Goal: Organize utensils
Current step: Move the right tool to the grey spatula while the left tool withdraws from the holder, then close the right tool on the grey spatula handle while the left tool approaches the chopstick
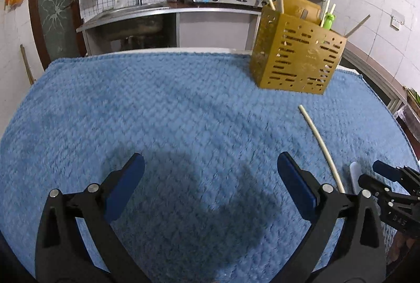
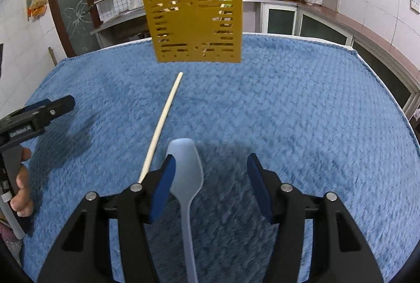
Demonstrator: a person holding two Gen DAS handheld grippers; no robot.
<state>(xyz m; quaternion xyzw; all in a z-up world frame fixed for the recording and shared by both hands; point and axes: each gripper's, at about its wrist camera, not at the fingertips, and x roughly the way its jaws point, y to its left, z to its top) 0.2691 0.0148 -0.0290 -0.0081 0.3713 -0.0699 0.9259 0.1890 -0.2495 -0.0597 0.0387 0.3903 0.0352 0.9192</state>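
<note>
- Right wrist view, left to right: left tool (image 2: 56,106) off at the edge, spread, empty.
- Chopstick (image 2: 161,127) lies beside the spoon (image 2: 185,167) — both point toward the holder (image 2: 195,23).
- Right tool (image 2: 211,162) spread, straddling the spoon's bowl — nearer hand.

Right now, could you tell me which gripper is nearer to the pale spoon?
Right. The right gripper is open with the spoon lying between its fingers, beside the left pad. The left gripper is open over bare towel, off to the spoon's left.
</note>
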